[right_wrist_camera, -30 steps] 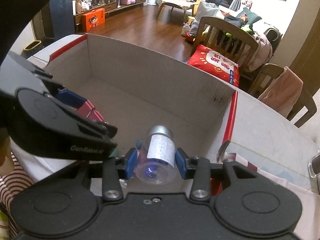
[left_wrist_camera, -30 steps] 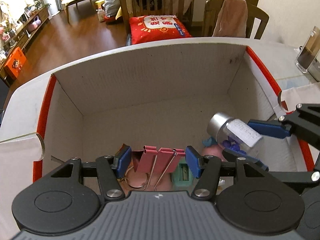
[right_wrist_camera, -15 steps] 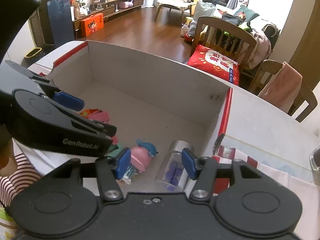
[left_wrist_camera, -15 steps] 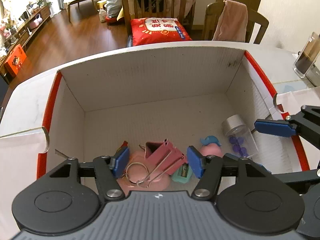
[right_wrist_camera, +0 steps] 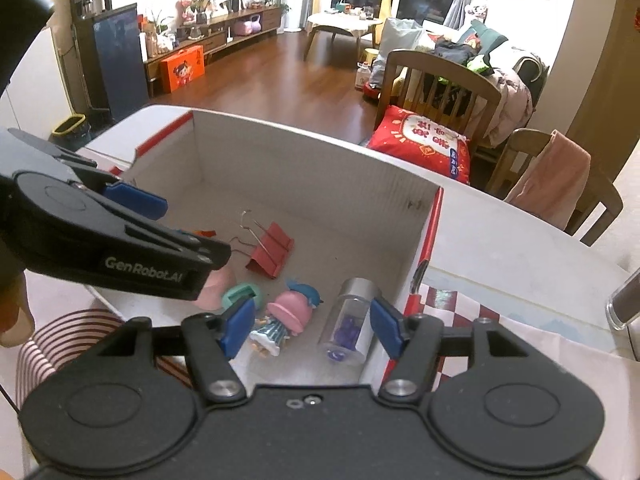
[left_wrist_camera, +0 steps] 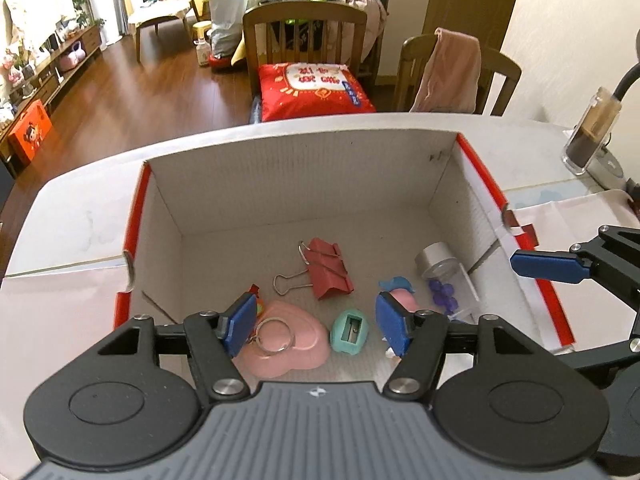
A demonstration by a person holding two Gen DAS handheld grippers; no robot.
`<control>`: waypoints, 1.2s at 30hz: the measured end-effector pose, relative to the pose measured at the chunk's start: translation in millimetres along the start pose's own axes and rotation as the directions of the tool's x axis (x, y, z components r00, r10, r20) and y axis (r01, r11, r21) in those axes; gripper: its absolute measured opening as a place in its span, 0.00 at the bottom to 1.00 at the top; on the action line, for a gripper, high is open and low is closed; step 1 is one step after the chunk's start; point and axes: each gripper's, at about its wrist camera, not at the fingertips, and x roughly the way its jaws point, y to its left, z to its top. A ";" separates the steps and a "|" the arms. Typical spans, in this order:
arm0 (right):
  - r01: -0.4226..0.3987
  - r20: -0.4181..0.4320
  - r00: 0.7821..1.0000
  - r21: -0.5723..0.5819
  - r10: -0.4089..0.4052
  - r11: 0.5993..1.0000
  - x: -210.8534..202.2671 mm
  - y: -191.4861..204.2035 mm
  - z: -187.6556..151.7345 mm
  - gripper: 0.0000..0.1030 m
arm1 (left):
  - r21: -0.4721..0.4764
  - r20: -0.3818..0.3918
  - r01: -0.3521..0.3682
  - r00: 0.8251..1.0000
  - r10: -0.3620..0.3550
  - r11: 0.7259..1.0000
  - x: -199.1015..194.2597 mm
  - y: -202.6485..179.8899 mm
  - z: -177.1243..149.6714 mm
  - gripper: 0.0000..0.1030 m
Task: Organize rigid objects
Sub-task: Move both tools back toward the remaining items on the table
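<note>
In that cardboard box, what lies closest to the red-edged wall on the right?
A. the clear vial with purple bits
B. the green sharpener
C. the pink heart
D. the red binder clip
A: the vial lies on its side against the right wall of the box, while the clip, sharpener and heart lie further left.

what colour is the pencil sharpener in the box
Teal green; the pencil sharpener shows best in the left wrist view.

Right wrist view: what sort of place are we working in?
Most likely a home living and dining room: a wooden dining chair with a red printed cushion, a low wooden TV cabinet, and a cloth-covered coffee table.
</note>
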 end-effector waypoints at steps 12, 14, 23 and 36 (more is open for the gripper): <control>-0.028 0.083 0.996 0.048 0.024 0.998 -56.4 16.6 -10.6 0.73 | -0.009 0.093 0.025 0.995 -0.024 1.000 -62.6 16.4 -21.7 0.63; -0.030 0.099 0.995 0.055 0.024 0.998 -66.5 22.0 -13.2 0.77 | -0.013 0.112 0.035 0.993 -0.033 0.999 -74.2 20.3 -26.8 0.70; -0.056 0.157 0.987 0.078 0.043 0.995 -109.7 48.9 -37.5 0.92 | 0.002 0.198 0.037 0.979 -0.037 0.999 -127.0 33.8 -63.4 0.76; -0.084 0.203 0.978 0.141 0.055 0.986 -154.5 82.0 -96.2 1.00 | 0.029 0.255 0.042 0.966 -0.048 0.999 -180.9 40.5 -136.6 0.82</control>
